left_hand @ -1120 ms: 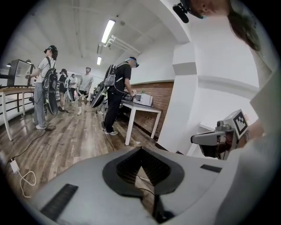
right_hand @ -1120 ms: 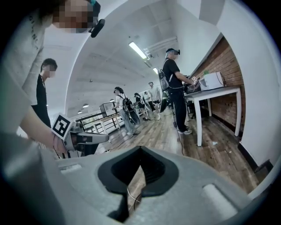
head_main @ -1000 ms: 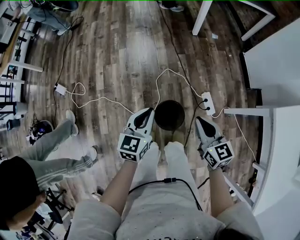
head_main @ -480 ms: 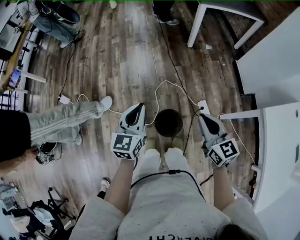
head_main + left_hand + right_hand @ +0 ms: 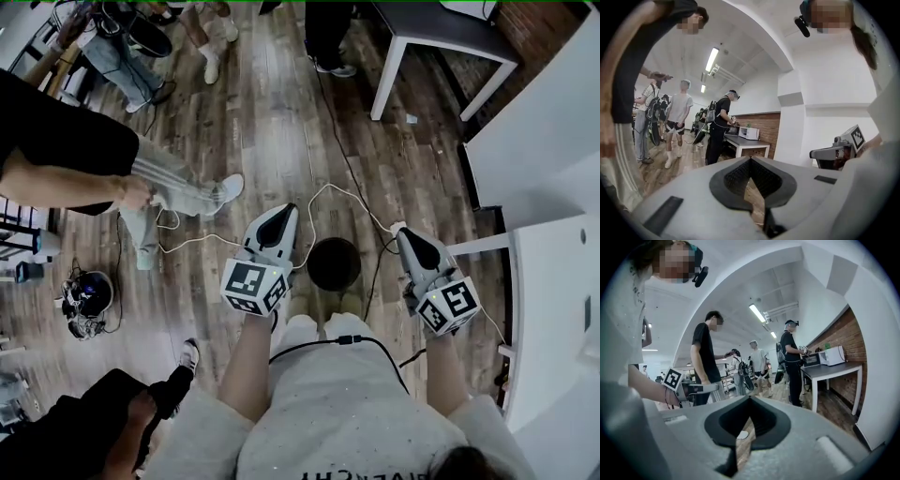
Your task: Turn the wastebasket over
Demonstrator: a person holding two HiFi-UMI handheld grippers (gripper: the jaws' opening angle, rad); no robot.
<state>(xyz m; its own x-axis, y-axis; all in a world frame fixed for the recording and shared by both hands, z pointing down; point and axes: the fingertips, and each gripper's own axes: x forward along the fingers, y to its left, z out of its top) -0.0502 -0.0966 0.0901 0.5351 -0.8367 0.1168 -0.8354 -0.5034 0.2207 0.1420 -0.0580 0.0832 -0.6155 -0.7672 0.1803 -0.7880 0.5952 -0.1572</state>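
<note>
A round, dark wastebasket (image 5: 335,263) is seen on the wood-plank floor (image 5: 262,122), between the left gripper (image 5: 284,214) and right gripper (image 5: 406,235). Both ribbed jaw pairs are pressed together, nothing held.

Wood floor (image 5: 272,131); white cable (image 5: 328,186) loops across it. Microwave (image 5: 750,133) on bench (image 5: 757,142); bystander (image 5: 717,126) beside it.

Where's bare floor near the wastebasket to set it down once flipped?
Bare floor lies beyond the white cable, between the person's shoe and the black cable. Another patch sits between that cable and the table leg. Right around the wastebasket it is crowded: cable loops and the power strip.
</note>
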